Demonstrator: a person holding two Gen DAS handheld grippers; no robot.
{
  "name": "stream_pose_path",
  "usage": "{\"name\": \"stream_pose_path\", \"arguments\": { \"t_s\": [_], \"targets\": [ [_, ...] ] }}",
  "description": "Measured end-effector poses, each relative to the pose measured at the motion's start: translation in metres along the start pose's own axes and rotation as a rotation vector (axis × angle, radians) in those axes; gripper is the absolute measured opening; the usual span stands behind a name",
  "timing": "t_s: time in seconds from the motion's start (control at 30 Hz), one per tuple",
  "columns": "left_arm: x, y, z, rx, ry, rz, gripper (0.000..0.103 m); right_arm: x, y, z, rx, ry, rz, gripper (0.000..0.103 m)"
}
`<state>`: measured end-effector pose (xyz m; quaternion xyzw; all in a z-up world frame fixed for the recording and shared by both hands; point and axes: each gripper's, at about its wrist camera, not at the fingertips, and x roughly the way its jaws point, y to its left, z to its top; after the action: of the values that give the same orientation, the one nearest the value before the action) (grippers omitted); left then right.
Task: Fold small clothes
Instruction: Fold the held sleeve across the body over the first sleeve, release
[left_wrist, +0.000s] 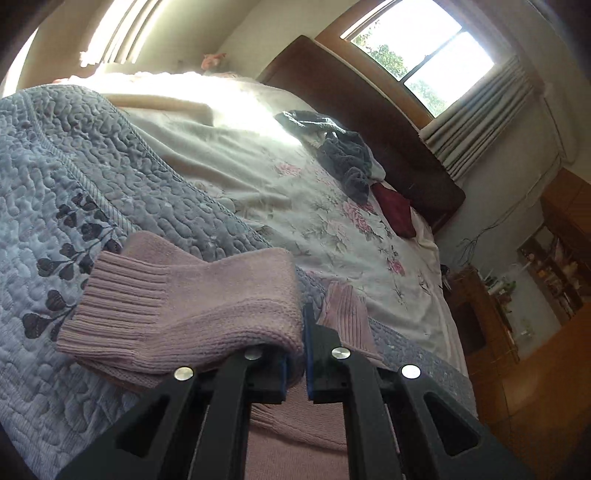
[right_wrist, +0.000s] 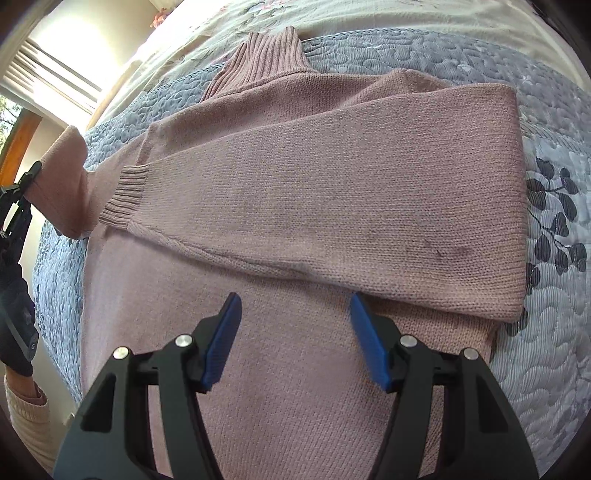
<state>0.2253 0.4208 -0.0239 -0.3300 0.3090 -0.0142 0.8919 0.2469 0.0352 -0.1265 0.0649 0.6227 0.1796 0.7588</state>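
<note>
Left gripper (left_wrist: 295, 354) clamping pink sweater (right_wrist: 295, 206) sleeve; right gripper (right_wrist: 295, 332) hovering with fingers spread above sweater body. Sweater lying on grey quilt (right_wrist: 546, 332) covering bed (left_wrist: 295, 192); window (left_wrist: 421, 55) lighting far wall.

Pink knit sweater (right_wrist: 332, 192) (sleeve folded across), flat

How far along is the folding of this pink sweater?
Done: one sleeve lies folded across the pink sweater. In hand: the left hand-held gripper pinches the other sleeve, lifted. The right hand-held gripper hovers open. Left: laying that sleeve over, then folding the body.
</note>
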Motion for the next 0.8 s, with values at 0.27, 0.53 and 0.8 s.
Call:
{"name": "stream_pose_path", "arguments": {
  "t_s": [0.27, 0.53, 0.8],
  "targets": [
    [0.058, -0.024, -0.064, 0.004, 0.128, 0.01, 0.007, 0.004, -0.005, -0.004, 0.006, 0.007, 0.006, 0.061],
    [0.095, 0.01, -0.107, -0.045, 0.268, 0.08, 0.008, 0.006, -0.005, -0.004, 0.008, 0.019, 0.004, 0.061],
    [0.039, 0.007, -0.109, 0.153, 0.463, -0.071, 0.021, -0.005, -0.001, 0.007, 0.042, 0.044, 0.063, 0.063]
  ]
}}
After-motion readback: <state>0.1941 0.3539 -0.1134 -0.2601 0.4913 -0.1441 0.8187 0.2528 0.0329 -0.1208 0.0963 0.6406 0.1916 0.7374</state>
